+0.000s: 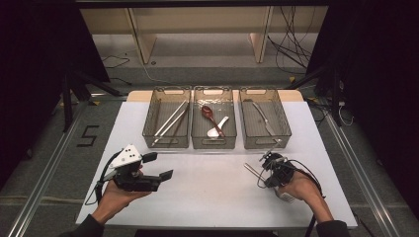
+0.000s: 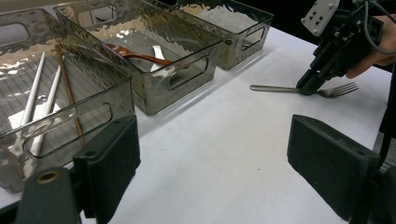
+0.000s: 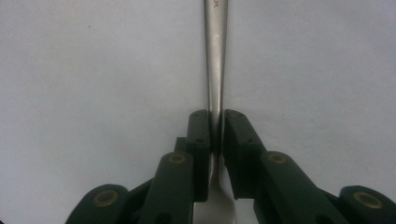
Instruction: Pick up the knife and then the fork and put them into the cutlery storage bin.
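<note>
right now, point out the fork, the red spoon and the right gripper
fork (image 2: 273,87), left gripper view, on its handle
red spoon (image 1: 206,111), high view, on its bowl
right gripper (image 3: 216,128), right gripper view, midway between its fingertips, closed on the fork's handle

My table (image 1: 212,197) is a white-topped board, running from the lower middle of the high view up toward its centre. 3 smoky clear bins sit directly on it in a row along the far edge: the left bin (image 1: 148,129), the middle bin (image 1: 197,140) and the right bin (image 1: 284,128), just beside one another. A metal fork (image 1: 253,171) lies flat on the white top at lower right, handle pointing up-left. Its tines are hard to make out there.
</note>
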{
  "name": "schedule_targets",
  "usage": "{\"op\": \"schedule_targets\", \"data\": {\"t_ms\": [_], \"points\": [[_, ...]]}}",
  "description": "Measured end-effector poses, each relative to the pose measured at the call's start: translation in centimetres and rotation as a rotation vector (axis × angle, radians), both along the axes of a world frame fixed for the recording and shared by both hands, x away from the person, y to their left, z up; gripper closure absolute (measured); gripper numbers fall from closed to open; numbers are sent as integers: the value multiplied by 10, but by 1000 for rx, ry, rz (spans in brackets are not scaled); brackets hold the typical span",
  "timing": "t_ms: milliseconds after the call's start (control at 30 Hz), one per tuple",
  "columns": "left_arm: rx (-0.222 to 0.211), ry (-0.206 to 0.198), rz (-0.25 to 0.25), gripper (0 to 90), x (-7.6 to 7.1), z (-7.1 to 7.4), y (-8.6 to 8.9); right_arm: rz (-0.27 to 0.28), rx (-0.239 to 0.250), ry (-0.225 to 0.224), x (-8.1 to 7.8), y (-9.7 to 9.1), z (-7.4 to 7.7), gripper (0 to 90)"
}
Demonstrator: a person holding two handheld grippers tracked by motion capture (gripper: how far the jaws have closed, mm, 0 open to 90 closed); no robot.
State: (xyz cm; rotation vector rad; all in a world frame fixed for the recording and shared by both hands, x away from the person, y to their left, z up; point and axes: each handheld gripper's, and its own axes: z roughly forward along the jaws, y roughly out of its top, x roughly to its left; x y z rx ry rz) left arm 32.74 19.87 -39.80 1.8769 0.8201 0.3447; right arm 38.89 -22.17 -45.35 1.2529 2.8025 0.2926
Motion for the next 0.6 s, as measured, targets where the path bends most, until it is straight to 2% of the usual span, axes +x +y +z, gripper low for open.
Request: {"op": "schedule_targets", "data": {"t_ms": [267, 600], "points": [[1, 0, 0, 163, 0, 0, 0, 4, -14, 4, 0, 2, 0, 839], [0, 0, 0, 163, 0, 0, 0, 39, -37, -9, -1, 5, 0, 847]]}}
